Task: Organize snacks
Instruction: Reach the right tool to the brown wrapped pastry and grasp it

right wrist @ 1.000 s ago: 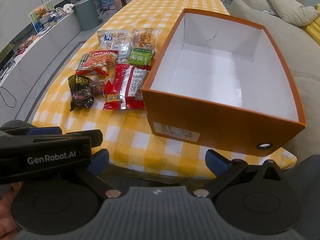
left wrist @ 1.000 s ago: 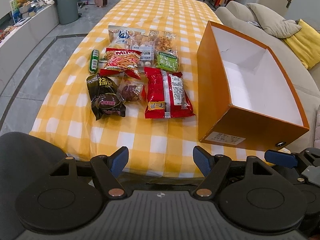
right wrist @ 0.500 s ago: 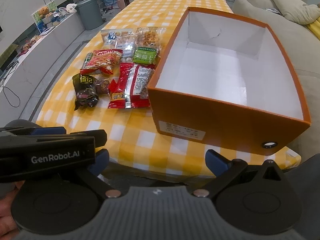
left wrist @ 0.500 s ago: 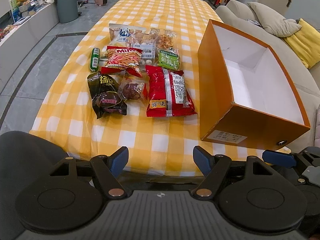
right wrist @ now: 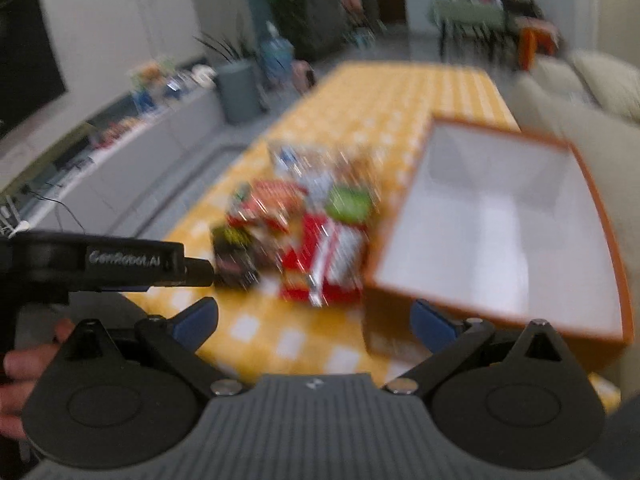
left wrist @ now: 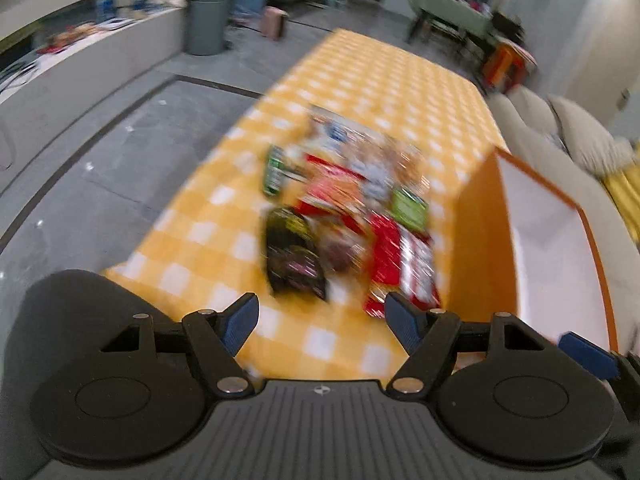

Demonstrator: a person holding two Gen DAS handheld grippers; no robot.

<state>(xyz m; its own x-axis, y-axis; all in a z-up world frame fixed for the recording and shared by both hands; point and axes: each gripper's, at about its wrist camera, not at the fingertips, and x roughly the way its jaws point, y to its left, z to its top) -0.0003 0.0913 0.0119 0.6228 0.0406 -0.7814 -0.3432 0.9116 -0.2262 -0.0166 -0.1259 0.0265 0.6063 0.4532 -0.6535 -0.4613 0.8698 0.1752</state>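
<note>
Several snack packets lie in a blurred cluster on the yellow checked tablecloth [left wrist: 360, 80]: a red packet [left wrist: 400, 264], a black packet [left wrist: 292, 256], a green packet [left wrist: 408, 208] and a green stick pack [left wrist: 274, 172]. An open orange box [left wrist: 480, 232] with a white inside stands right of them; it also shows in the right wrist view [right wrist: 500, 224]. My left gripper [left wrist: 322, 322] is open and empty, near the table's front edge, short of the snacks. My right gripper [right wrist: 314, 320] is open and empty in front of the box and the red packet [right wrist: 328, 256].
A sofa [left wrist: 560, 152] with cushions runs along the table's right side. A grey bin [left wrist: 208, 20] and a low cabinet [left wrist: 80, 64] stand on the left across the floor. The left gripper body [right wrist: 100, 260] shows at the right wrist view's left.
Both views have tilted upward and blurred with fast motion; both grippers have moved closer to the snacks. Both stay open and empty.
</note>
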